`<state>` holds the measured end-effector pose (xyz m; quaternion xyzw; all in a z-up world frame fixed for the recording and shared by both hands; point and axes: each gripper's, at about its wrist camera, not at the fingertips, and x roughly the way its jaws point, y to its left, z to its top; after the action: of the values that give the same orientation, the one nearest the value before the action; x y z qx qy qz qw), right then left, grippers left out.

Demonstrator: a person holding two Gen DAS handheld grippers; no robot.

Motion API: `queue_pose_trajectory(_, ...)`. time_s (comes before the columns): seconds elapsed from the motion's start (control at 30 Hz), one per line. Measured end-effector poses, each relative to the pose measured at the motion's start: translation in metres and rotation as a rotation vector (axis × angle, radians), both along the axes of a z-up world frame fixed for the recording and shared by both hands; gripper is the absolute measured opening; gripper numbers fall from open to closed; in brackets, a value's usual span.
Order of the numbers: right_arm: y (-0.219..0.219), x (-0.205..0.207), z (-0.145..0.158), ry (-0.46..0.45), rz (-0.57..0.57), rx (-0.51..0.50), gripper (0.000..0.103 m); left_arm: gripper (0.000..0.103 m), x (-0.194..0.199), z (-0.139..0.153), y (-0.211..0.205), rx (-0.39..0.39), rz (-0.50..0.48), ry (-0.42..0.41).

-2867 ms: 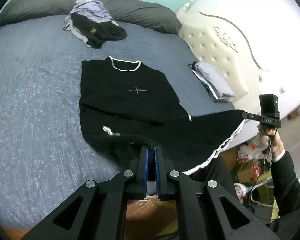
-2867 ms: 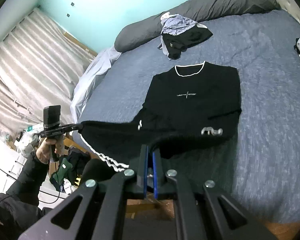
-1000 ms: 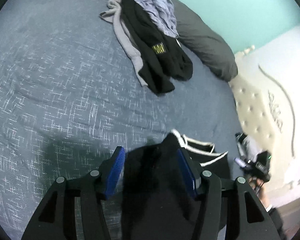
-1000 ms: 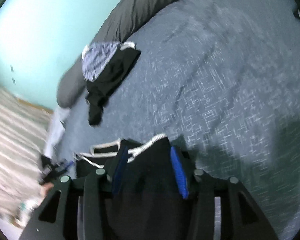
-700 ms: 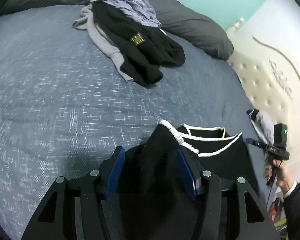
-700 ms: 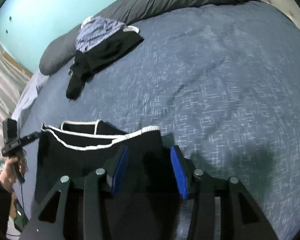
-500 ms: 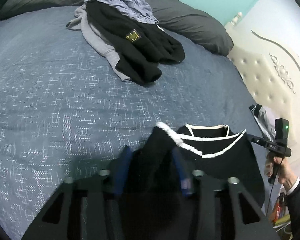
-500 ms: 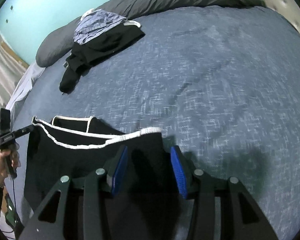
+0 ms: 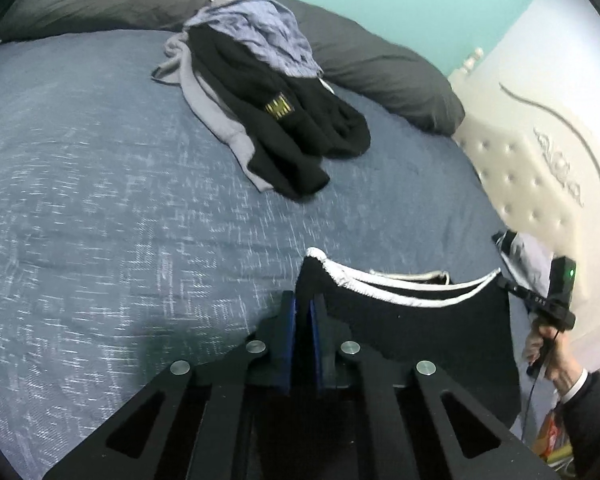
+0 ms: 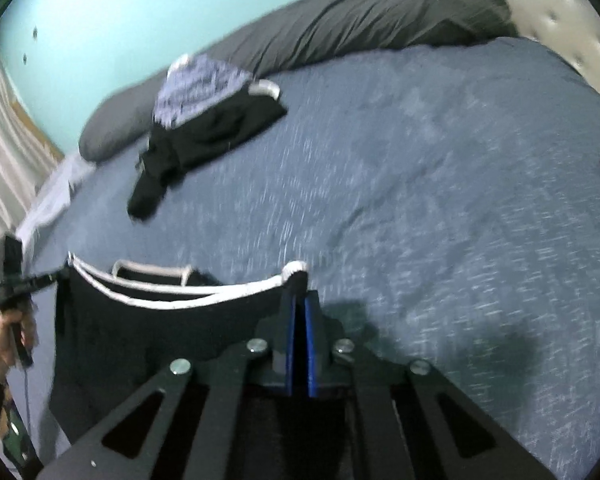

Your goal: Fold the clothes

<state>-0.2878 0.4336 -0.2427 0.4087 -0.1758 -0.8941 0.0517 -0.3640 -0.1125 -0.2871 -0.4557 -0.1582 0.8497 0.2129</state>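
A: Left wrist view?
B: The left gripper [image 9: 305, 312] has just clamped the black shirt's [image 9: 416, 332] white-trimmed corner, near the bed's [image 9: 100, 200] foot edge.
A: Right wrist view?
B: The right gripper [image 10: 298, 312] has just pinched the opposite corner. Uneven pulling could undo the fold.

Left gripper [image 9: 305, 312]: jaws just closed, pinching black shirt [image 9: 420, 328] corner, white-trimmed. Ahead: clothes pile [image 9: 268, 108] on blue bed [image 9: 100, 200]. Far right: right gripper [image 9: 548, 304], gripping opposite corner.
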Motion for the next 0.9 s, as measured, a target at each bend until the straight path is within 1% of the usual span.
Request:
queue_pose_trajectory(0.13,0.012,-0.004,-0.004,-0.022,-0.058,-0.028,0.004,0.007,-0.008,-0.012,-0.009,0.003,0.040,-0.044)
queue_pose_trajectory(0.17,0.016,-0.005,-0.008,-0.034,-0.085,-0.027,0.000,0.007,-0.011,-0.016,-0.010,0.009,0.053,-0.055)
queue_pose_trajectory(0.27,0.034,-0.009,-0.021,-0.072,-0.164,-0.058,0.000,0.007,-0.017,-0.028,-0.014,0.016,0.077,-0.081)
queue_pose_trajectory(0.3,0.037,-0.010,-0.024,-0.083,-0.168,-0.064,0.000,0.007,-0.017,-0.029,-0.012,0.013,0.070,-0.082)
queue_pose_trajectory(0.4,0.035,-0.014,-0.032,-0.103,-0.103,-0.124,0.000,0.007,-0.018,-0.034,-0.007,0.003,0.053,-0.079)
queue_pose_trajectory(0.43,0.031,-0.015,-0.032,-0.106,-0.080,-0.123,0.002,0.007,-0.019,-0.035,-0.006,-0.001,0.051,-0.080)
queue_pose_trajectory(0.5,0.020,-0.020,-0.032,-0.119,-0.031,-0.110,0.003,0.007,-0.019,-0.036,-0.004,-0.007,0.052,-0.081)
queue_pose_trajectory(0.57,0.006,-0.026,-0.032,-0.139,0.010,-0.046,0.017,0.007,-0.018,-0.037,-0.002,-0.012,0.050,-0.079)
queue_pose_trajectory(0.6,-0.001,-0.029,-0.031,-0.143,0.034,-0.023,0.031,0.007,-0.017,-0.037,-0.001,-0.015,0.047,-0.078)
queue_pose_trajectory(0.63,-0.007,-0.031,-0.030,-0.139,0.055,-0.012,0.034,0.007,-0.016,-0.036,0.000,-0.017,0.044,-0.077)
queue_pose_trajectory(0.7,-0.020,-0.037,-0.030,-0.145,0.085,0.023,0.034,0.007,-0.017,-0.036,0.001,-0.022,0.042,-0.077)
queue_pose_trajectory(0.8,-0.036,-0.048,-0.039,-0.190,0.118,0.090,0.034,0.007,-0.018,-0.035,0.003,-0.036,0.039,-0.075)
queue_pose_trajectory(0.83,-0.040,-0.050,-0.041,-0.195,0.126,0.108,0.030,0.007,-0.018,-0.034,0.003,-0.039,0.037,-0.074)
queue_pose_trajectory(0.87,-0.041,-0.050,-0.041,-0.188,0.124,0.114,0.023,0.007,-0.018,-0.034,0.004,-0.040,0.036,-0.072)
queue_pose_trajectory(0.9,-0.040,-0.048,-0.040,-0.176,0.116,0.117,0.009,0.007,-0.017,-0.033,0.004,-0.041,0.033,-0.069)
